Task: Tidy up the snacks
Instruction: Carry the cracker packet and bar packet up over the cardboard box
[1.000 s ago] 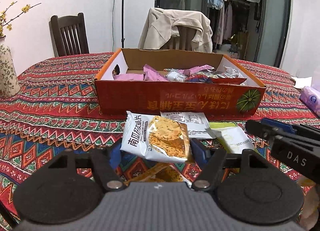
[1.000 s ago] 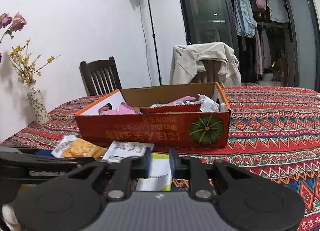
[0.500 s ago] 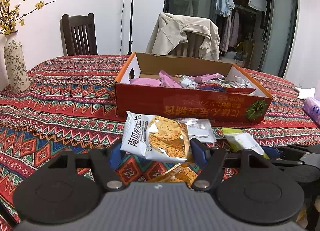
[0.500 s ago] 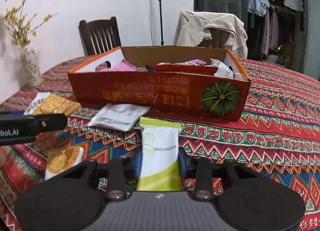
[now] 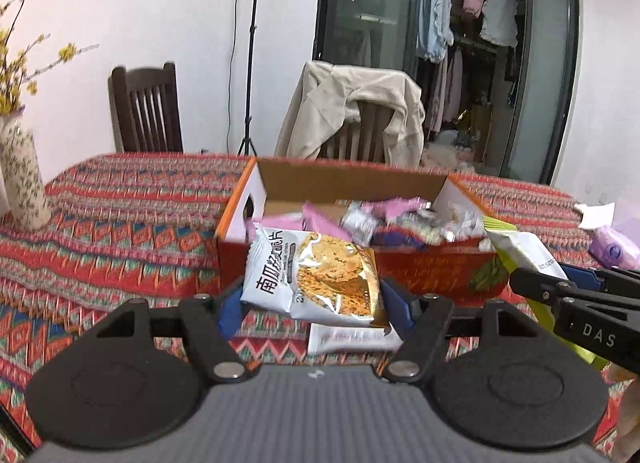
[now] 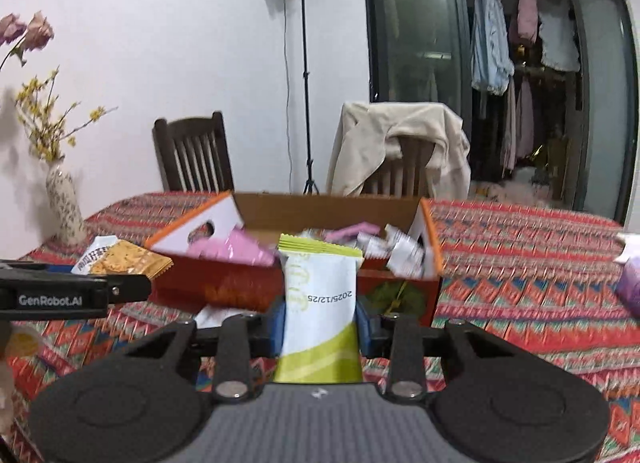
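We hold a cracker packet (image 5: pixel 314 277) between the blue pads of our left gripper (image 5: pixel 312 305). The pads press on both its sides, so it hangs above the tabletop (image 5: pixel 120 223). Our right gripper (image 6: pixel 320 321) squeezes a green and white packet (image 6: pixel 320 303), which stands up tall between the fingers (image 6: pixel 366 327). Both packets float just in front of the orange box (image 6: pixel 430 251), which is full of pink and silver snacks (image 5: pixel 320 223). One white packet (image 5: pixel 352 339) lies on the tabletop under the left gripper.

Black claws (image 5: pixel 312 303) with blue pads (image 6: pixel 278 323), silver screws, white "DAS" and "GenRobot.AI" lettering.
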A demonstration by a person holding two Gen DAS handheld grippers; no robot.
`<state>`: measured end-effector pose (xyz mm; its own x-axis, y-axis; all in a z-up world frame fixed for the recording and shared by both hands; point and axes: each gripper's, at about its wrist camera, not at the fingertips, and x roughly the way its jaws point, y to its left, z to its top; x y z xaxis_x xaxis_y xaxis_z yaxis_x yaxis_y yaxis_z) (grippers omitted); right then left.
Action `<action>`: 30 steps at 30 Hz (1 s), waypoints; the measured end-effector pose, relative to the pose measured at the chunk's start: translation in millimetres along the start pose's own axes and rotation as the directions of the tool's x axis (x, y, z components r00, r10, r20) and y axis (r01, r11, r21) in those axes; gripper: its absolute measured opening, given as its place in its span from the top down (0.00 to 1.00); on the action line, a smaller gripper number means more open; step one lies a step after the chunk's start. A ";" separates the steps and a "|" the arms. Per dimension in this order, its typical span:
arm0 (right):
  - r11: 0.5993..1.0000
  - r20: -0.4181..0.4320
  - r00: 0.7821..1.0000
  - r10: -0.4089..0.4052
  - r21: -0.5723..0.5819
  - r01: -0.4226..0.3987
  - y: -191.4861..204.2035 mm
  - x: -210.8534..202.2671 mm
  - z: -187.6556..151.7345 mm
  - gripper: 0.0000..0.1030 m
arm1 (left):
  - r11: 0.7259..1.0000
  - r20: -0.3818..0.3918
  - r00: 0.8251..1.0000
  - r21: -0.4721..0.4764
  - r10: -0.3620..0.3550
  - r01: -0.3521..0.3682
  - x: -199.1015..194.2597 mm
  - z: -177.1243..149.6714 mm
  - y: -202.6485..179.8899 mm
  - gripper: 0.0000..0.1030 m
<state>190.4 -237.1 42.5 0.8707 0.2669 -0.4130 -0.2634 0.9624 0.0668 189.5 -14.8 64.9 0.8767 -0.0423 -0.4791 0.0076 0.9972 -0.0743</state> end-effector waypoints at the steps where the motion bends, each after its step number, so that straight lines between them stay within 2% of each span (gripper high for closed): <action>1: 1.000 0.007 1.000 -0.004 0.002 0.004 -1.5 1.0 4.6 0.67 | 1.000 0.009 1.000 0.002 -0.001 0.001 0.6 4.9 -1.6 0.31; 9: 1.000 0.060 0.998 -0.024 0.003 0.024 -7.4 19.5 44.1 0.67 | 1.000 0.059 0.998 0.016 -0.005 0.004 19.7 46.8 -13.9 0.31; 18: 0.999 0.092 0.995 -0.042 0.008 0.041 -7.2 59.5 77.2 0.67 | 1.000 0.095 0.995 -0.006 0.021 -0.020 54.6 82.9 -18.8 0.31; 25: 0.998 0.127 0.990 -0.057 0.043 0.052 -13.8 91.7 86.2 0.67 | 0.998 0.106 0.993 -0.037 0.058 -0.054 94.3 95.1 -15.5 0.31; 30: 0.997 0.125 0.990 -0.064 0.045 0.058 -16.3 115.2 79.6 0.67 | 0.997 0.084 0.994 -0.055 0.063 -0.059 122.7 87.5 -5.5 0.31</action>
<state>328.0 -218.0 66.2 0.9309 0.2093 -0.2992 -0.1931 0.9776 0.0833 339.1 -20.2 83.1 0.9129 0.0260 -0.4073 -0.0703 0.9931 -0.0943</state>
